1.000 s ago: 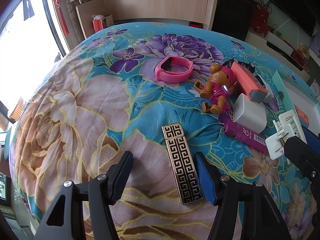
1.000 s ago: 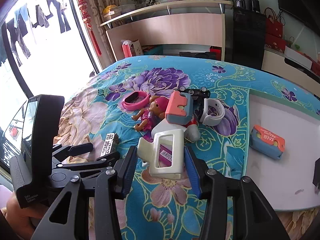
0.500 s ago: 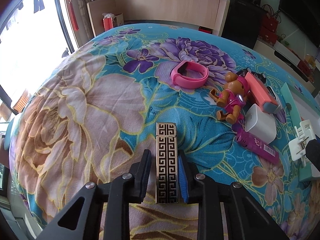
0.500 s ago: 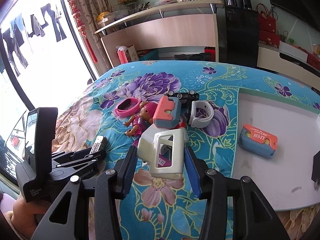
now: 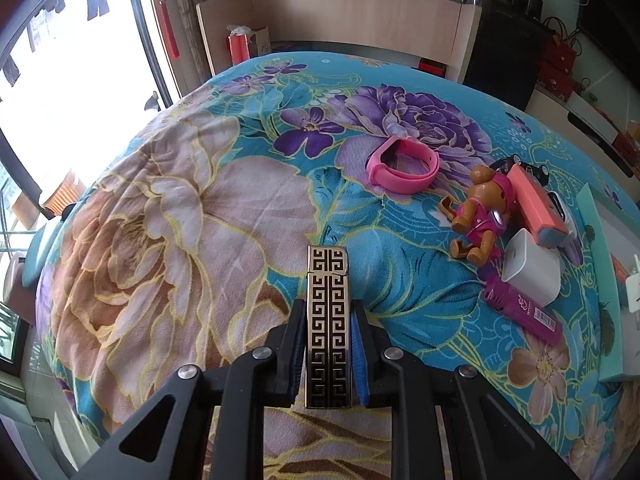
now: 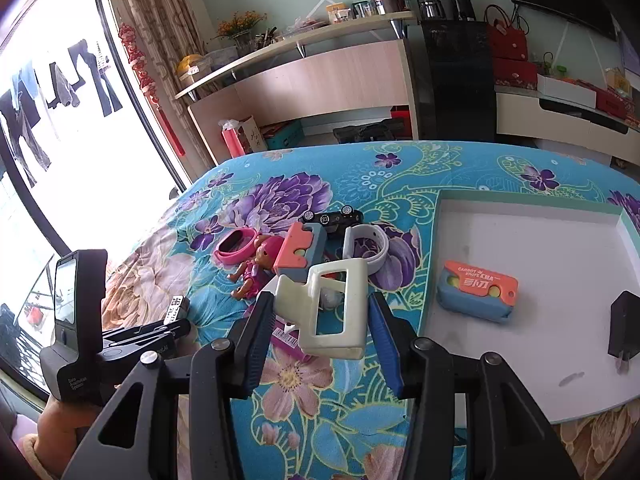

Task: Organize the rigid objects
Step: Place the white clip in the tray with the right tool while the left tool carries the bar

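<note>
My left gripper (image 5: 327, 320) is shut on a gold-and-black patterned lighter (image 5: 328, 320) and holds it above the floral blanket. It also shows in the right wrist view (image 6: 176, 308). My right gripper (image 6: 320, 312) holds a cream plastic clip (image 6: 328, 312) between its fingers, with the clip tilted and touching both pads. On the blanket lie a pink wristband (image 5: 402, 165), a toy bear doll (image 5: 480, 212), a salmon-and-blue box (image 5: 536, 210), a white cube (image 5: 530, 272) and a purple tube (image 5: 524, 314). A white tray (image 6: 560, 392) holds an orange-blue knife box (image 6: 476, 294) and a black block (image 6: 624, 326).
A toy car (image 6: 334, 218) and a white wristband (image 6: 370, 250) lie behind the pile. The bed's edge curves away at the left towards a bright window. A wooden shelf unit (image 6: 320, 76) stands behind the bed.
My left gripper closed on the lighter and lifted it clear of the blanket. My right gripper rose a little with the cream clip in it.
</note>
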Available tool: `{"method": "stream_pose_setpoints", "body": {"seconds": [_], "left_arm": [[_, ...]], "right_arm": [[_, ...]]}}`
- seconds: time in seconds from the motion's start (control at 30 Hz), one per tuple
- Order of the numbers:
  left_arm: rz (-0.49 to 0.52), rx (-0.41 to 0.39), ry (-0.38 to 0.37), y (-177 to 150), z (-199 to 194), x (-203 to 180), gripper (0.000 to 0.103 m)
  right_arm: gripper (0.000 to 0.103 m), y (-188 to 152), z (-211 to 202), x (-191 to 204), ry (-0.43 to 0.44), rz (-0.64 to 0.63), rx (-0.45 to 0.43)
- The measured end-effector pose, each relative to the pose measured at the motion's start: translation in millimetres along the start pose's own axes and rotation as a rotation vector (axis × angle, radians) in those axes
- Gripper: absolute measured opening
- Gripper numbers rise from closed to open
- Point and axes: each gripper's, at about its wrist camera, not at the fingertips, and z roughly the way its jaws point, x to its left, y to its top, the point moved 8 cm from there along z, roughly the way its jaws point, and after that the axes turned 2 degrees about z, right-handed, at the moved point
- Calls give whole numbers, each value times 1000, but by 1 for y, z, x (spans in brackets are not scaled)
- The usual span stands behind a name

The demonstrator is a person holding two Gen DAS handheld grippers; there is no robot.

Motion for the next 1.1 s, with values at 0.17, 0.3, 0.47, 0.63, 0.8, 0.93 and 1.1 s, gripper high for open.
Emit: {"method": "stream_pose_setpoints", "body": {"seconds": [0.17, 0.3, 0.47, 0.63, 0.8, 0.93, 1.1], "left_arm": [[52, -56, -19, 16, -26, -24, 22], [115, -88, -64, 26, -43, -59, 22], [211, -92, -124, 29, -53, -113, 22], [320, -96, -180, 25, -63, -172, 22], [437, -97, -236, 13, -71, -231, 22], [517, -81, -273, -4, -71, -269, 22], [576, -46, -288, -24, -62, -299, 22]], "right_arm": [[49, 7, -10, -19, -22, 41, -35], [49, 11, -17, -42, -81, 71, -55], [49, 14, -28, -81, -118, 160, -83], [49, 12, -37, -123, -225, 208, -90], [49, 4, -44, -161, -324, 257, -80], [49, -1, -49, -183, -358, 301, -71], [49, -2, -54, -194, -389, 306, -67]]}}
